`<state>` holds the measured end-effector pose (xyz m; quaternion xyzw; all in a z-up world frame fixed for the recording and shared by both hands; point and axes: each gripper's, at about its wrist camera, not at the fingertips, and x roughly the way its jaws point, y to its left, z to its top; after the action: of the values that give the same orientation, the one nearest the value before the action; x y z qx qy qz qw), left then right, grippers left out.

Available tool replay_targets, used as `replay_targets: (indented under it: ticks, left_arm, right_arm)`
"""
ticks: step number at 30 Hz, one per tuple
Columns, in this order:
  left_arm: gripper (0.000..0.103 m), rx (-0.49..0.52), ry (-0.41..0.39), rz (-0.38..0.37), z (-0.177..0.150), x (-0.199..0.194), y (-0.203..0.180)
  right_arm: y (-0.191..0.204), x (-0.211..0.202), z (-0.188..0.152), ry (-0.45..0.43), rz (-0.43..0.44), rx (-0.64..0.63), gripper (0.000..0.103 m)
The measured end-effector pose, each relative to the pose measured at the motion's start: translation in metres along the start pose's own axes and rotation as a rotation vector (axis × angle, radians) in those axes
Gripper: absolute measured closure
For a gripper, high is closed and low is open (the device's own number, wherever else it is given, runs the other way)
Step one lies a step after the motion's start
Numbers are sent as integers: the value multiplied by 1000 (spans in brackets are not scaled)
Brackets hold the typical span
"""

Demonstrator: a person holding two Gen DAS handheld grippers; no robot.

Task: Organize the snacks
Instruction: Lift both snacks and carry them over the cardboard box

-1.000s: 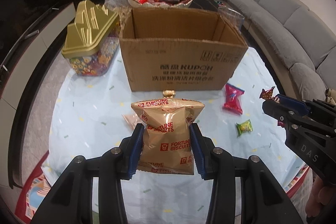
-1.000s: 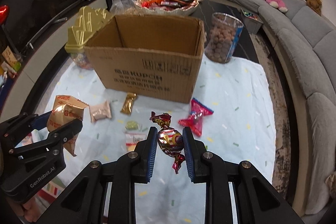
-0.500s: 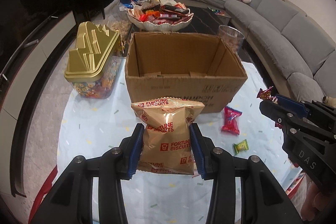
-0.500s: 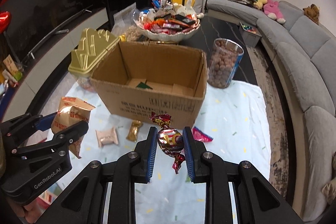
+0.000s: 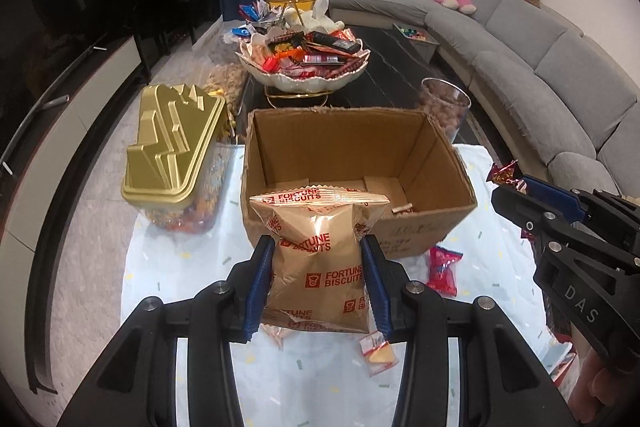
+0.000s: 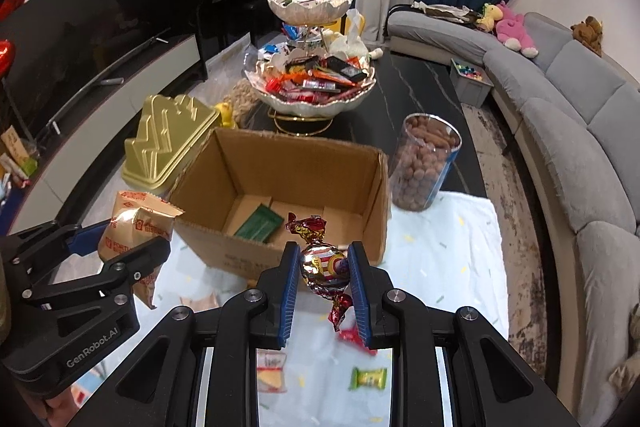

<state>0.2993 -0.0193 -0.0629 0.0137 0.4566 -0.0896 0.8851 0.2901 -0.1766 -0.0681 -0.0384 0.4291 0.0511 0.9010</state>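
Left gripper (image 5: 318, 275): jaws clamp a tan foil "Fortune Biscuits" bag (image 5: 320, 263), upright between the pads. Right gripper (image 6: 323, 279): jaws narrow, pinching a red-and-silver foil-wrapped candy (image 6: 322, 263). Open brown cardboard box (image 6: 280, 187) sits just beyond both jaws; its contents are partly hidden, possibly one green packet (image 6: 258, 223).

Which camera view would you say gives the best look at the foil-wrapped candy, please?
The right wrist view: the foil-wrapped candy sits centred and close between the right gripper jaws, wrapper ends visible. The left wrist view shows only one twisted end poking past that gripper at the right edge.
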Motion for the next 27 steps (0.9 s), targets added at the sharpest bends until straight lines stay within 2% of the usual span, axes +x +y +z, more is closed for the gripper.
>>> replay_targets:
  ticks: [16,27]
  left_arm:
    - [60,-13,28,-17,40,37,6]
    - [60,-13,51,-27,59,65,12]
  right_arm:
    - [-2,37,39,12,8,6,77]
    - [0,70,51,38,11,-2,77]
